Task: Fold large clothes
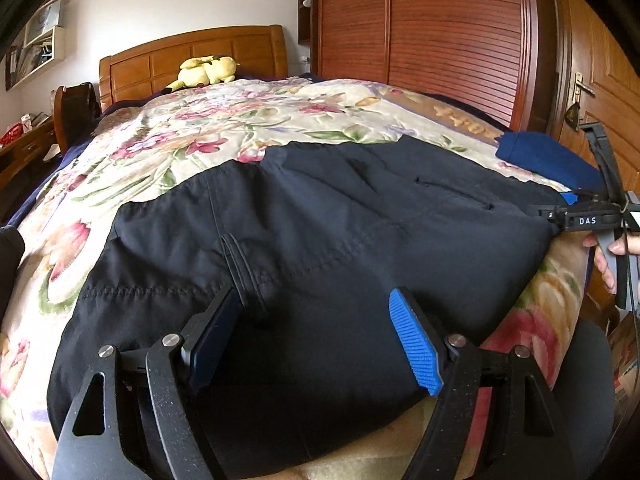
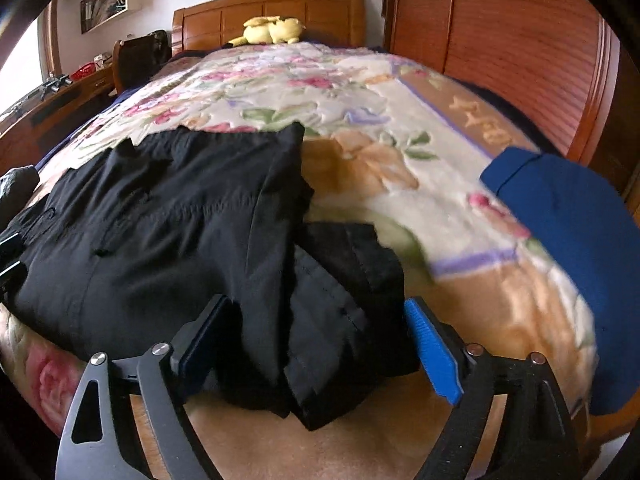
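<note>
**Dark trousers spread on the floral bed, both tongs agape**

Black trousers (image 1: 304, 240) lie flat on the floral blanket (image 1: 192, 128), near the foot edge. Left gripper (image 1: 316, 344) hangs over the cloth, jaws wide, pads clear of the fabric, nothing gripped. Left view alone shows the right gripper from outside, at the trousers' far right edge, with a hand (image 1: 608, 256) on it. Right view alone shows the bunched trouser end lying between the right gripper (image 2: 320, 344) pads: jaws wide, not pressing. A blue garment (image 2: 576, 248) lies apart to the right. A yellow plush toy (image 2: 272, 30) sits by the headboard.
</note>
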A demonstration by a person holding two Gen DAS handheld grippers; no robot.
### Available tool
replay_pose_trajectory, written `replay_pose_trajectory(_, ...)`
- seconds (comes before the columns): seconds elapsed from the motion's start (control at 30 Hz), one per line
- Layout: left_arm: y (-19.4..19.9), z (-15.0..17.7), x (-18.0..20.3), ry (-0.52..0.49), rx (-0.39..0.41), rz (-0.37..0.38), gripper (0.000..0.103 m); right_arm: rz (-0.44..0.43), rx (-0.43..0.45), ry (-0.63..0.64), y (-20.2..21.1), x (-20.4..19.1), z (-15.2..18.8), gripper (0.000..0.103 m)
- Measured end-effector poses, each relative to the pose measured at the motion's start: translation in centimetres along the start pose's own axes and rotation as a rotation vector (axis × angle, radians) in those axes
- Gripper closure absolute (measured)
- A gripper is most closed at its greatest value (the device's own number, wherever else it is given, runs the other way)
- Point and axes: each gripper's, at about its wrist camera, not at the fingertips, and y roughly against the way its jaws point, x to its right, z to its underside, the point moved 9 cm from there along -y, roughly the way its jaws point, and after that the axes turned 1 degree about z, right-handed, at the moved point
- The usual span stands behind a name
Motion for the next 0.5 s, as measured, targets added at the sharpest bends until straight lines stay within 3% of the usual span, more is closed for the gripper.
replay_pose_trajectory(0.5,-0.3,0.2,0.1,-0.009,-0.013,-0.001,0.025,-0.072,-0.065,-0.068,-1.5,-0.3,0.9,0.008)
